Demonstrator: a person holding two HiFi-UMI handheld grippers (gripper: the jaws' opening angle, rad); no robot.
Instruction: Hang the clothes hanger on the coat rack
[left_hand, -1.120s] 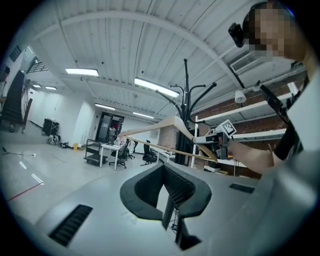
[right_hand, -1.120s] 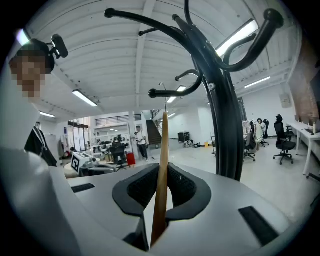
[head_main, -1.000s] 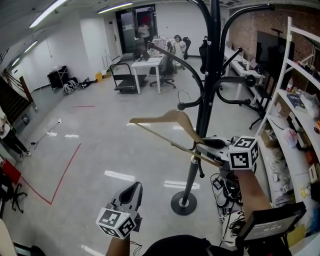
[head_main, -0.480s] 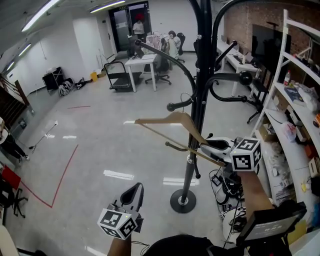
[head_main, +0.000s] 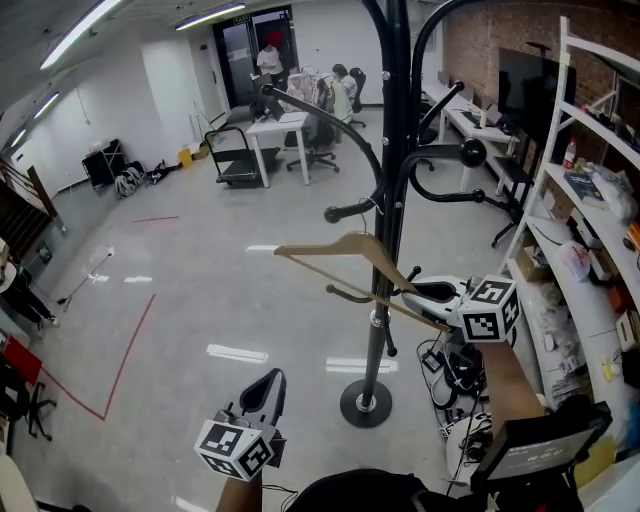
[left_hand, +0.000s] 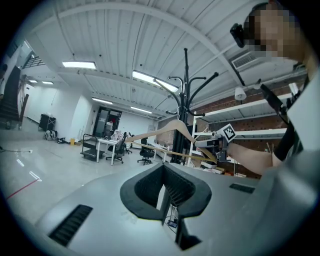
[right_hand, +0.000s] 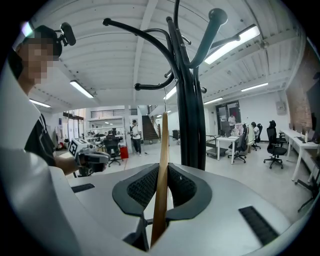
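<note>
The black coat rack (head_main: 392, 150) stands just right of centre, with its curved arms spreading overhead. My right gripper (head_main: 412, 292) is shut on one end of the wooden hanger (head_main: 345, 245) and holds it slanted in the air just left of the pole. In the right gripper view the hanger's wood (right_hand: 161, 165) runs up between the jaws with the coat rack (right_hand: 190, 110) close behind it. The hanger's wire hook is hard to make out against the pole. My left gripper (head_main: 268, 380) hangs low at the front, shut and holding nothing. From the left gripper view the hanger (left_hand: 170, 129) shows ahead.
The rack's round base (head_main: 365, 403) sits on the grey floor, with cables (head_main: 455, 370) beside it. White shelving (head_main: 590, 230) lines the right side. At the back are a white desk (head_main: 275, 125) with seated people and a cart (head_main: 230, 160). A red tape line (head_main: 125, 350) marks the floor on the left.
My right gripper has carried the hanger a little lower and closer to the rack's pole. The left gripper has stayed where it was.
</note>
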